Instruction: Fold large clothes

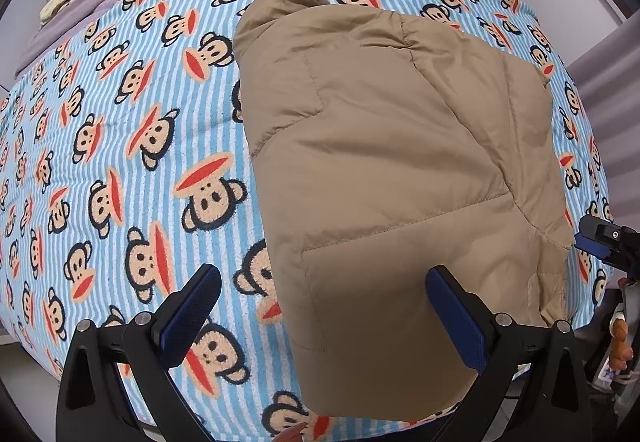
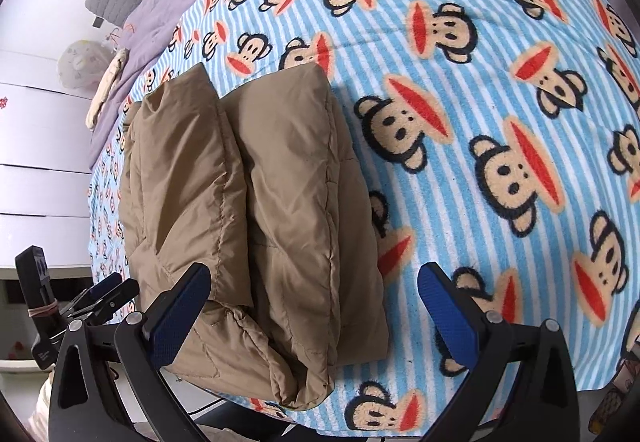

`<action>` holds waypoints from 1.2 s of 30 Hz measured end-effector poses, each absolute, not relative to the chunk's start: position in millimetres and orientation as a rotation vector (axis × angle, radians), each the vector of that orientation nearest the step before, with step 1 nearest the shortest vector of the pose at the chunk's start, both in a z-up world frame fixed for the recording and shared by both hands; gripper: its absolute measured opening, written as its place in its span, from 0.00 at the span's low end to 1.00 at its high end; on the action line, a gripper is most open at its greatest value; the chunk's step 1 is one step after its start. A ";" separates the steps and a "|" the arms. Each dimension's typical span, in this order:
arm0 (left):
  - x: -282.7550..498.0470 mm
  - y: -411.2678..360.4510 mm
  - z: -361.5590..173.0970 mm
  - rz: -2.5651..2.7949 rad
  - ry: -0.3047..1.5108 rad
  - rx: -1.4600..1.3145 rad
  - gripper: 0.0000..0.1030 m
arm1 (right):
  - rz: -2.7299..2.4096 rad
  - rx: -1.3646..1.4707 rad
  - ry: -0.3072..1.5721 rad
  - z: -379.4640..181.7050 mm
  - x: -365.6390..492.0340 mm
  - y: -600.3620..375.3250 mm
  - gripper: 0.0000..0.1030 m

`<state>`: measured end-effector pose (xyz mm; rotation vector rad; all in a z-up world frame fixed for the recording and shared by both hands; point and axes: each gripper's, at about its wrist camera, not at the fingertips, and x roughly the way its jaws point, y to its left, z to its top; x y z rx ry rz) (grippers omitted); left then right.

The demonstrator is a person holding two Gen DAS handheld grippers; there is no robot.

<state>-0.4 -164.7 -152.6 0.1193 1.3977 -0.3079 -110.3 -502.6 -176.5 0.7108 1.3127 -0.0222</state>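
step: fold done, release | tan quilted puffer jacket (image 2: 248, 210) folded compact on monkey-print striped blanket (image 2: 480, 82) | left gripper (image 1: 324, 306), right gripper (image 2: 314, 302) both wide, empty | next: probably tidy or withdraw

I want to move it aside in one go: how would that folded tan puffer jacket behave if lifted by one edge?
The tan puffer jacket would probably sag and unfold: its puffy layers lie loose. The quilted fill suggests it is light, and the smooth shell may slip.

Left gripper (image 1: 324, 316), right gripper (image 2: 314, 316): black frames, blue textured jaws, silver screws.
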 end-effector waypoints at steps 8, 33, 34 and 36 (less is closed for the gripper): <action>3.8 -161.5 -151.2 -0.322 1.405 0.096 1.00 | -0.025 0.737 1.332 -184.6 -105.0 -512.8 1.00; 19.2 -152.5 -160.2 -0.381 1.430 0.019 1.00 | 0.010 0.745 1.384 -204.9 -91.5 -515.3 1.00; 22.3 -148.5 -160.9 -0.387 1.431 -0.004 1.00 | 0.015 0.745 1.386 -205.8 -90.4 -516.6 1.00; 30.0 -139.4 -166.3 -0.417 1.453 -0.072 1.00 | 0.027 0.753 1.385 -207.9 -89.2 -518.7 1.00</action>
